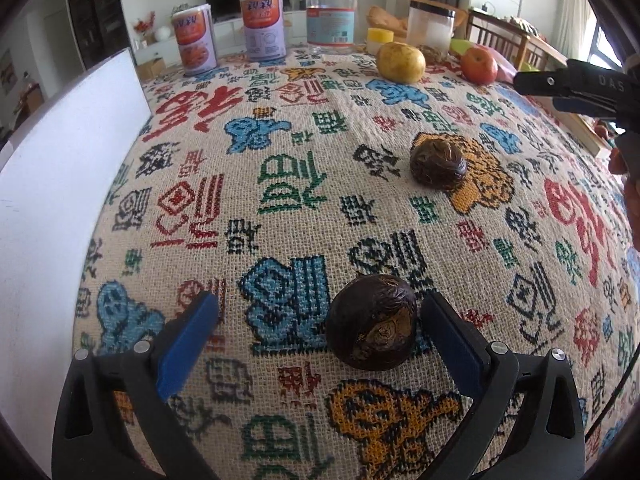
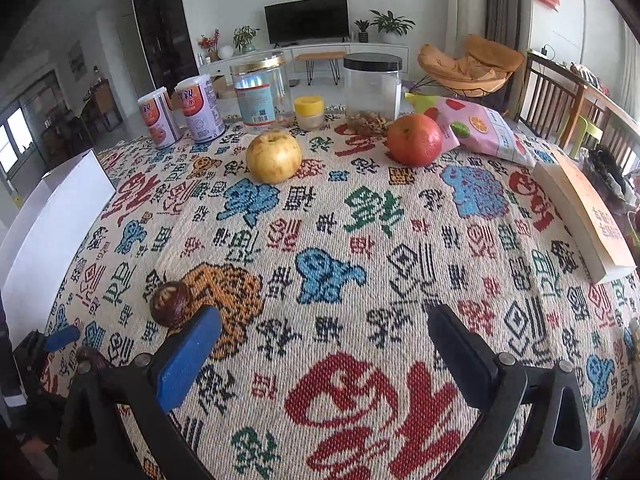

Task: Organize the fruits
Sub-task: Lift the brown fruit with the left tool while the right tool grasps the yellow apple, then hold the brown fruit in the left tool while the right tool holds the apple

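On the coarse woven tabletop (image 1: 304,160), a wrinkled dark round fruit (image 1: 372,322) sits between the wide-open left tongs (image 1: 320,320), ungripped; right tongs (image 2: 324,340) gape empty.

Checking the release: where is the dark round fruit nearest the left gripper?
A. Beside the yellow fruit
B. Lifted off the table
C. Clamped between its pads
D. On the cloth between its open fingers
D: the dark fruit sits on the cloth between the wide-open left gripper fingers, clear of the left pad.

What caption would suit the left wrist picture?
Open left gripper straddles a dark round fruit resting on the patterned tablecloth.
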